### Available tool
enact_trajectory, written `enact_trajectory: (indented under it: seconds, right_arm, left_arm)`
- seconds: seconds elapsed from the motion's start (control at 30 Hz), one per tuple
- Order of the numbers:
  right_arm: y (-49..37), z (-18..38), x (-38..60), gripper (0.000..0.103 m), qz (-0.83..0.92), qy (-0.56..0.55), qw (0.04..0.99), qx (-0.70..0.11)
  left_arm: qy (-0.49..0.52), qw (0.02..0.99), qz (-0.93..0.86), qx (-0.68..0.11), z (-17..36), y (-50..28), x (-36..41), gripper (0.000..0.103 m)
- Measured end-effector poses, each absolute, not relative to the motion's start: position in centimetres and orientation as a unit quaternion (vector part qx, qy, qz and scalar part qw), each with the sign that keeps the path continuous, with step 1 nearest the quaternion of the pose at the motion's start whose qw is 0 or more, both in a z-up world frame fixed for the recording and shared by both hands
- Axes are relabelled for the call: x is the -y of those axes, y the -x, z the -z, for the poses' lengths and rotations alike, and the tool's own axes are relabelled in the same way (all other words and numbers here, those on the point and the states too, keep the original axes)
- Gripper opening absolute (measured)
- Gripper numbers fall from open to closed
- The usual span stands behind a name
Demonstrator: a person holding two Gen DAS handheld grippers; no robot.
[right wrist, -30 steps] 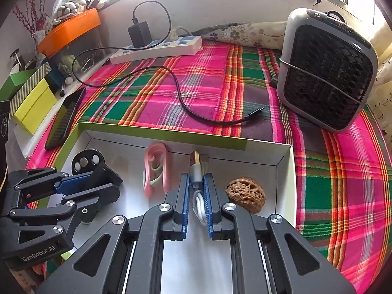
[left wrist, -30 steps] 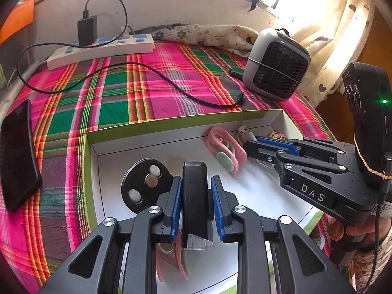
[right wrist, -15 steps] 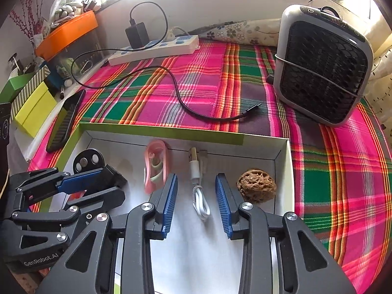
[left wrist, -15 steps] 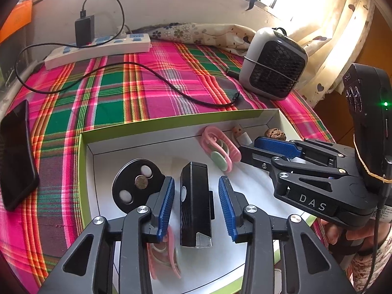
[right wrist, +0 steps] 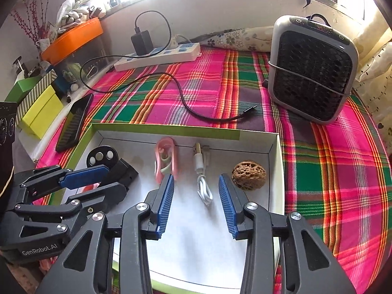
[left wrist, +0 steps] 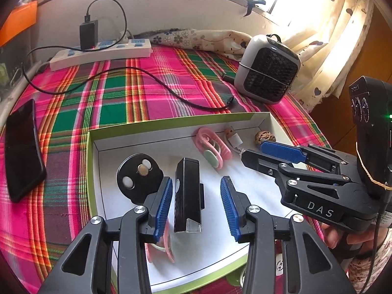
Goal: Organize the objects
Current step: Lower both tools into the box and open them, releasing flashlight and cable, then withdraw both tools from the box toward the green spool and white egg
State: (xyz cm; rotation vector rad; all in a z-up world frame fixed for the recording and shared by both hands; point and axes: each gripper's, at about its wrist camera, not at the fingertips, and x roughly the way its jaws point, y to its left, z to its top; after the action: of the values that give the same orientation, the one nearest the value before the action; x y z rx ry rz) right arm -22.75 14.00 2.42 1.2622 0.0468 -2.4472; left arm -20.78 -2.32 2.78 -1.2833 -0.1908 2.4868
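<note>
My left gripper (left wrist: pixel 196 205), blue ribbed pads on black linkage arms, stands part open; its jaws have just been opening, and the pads no longer press on anything. Between them, apart from both pads, lies the black rectangular plastic device with a clear end (left wrist: pixel 187 196), which a second ago was clamped in those jaws. It now rests on the floor of the shallow white cardboard tray with green outer walls (left wrist: pixel 171 123), just beside the black round disc with pale buttons (left wrist: pixel 137 176).

My right gripper (right wrist: pixel 196 201) likewise stands part open and has just been opening. The short white coiled USB cable (right wrist: pixel 202 174), earlier pinched at its plug end, lies free on the tray floor between the pads, touching neither. To its left sits a pink and pale-green plastic clip (right wrist: pixel 165 160); to its right a brown wrinkled walnut (right wrist: pixel 248 175), near the tray's right wall.

Both releases appear complete: each item has been set down in the row inside the tray. I judge these two placements done, and both tools free for whatever is left to sort. Outside the tray, on the pink and green plaid cloth (left wrist: pixel 110 98), a black phone (left wrist: pixel 22 147) lies at the left.
</note>
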Motion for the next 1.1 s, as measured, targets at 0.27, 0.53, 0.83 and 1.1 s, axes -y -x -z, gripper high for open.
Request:
enact_trajectory:
  seconds: [0.27,0.53,0.83,1.1]
  right_arm:
    - [21.3,-3.3,-14.8,0.039,0.878,-0.44,0.188,0.0]
    - [19.5,-4.2,-15.5,0.039,0.884,-0.429,0.185,0.011]
    - [17.1,-4.9,-16.4,0.039,0.893,-0.413,0.177,0.0]
    - [15.1,-5.3,-17.4,0.039,0.901,-0.401,0.165,0.002]
  left_arm:
    - [0.443,0.164,-0.878,0.073,-3.7,19.4,2.5,0.039]
    - [0.423,0.161,-0.889,0.073,-5.0,17.6,2.5,0.039]
    - [0.406,0.158,-0.898,0.068,-5.9,15.4,2.8,0.039]
    - [0.393,0.165,-0.901,0.081,-6.3,13.4,3.2,0.039]
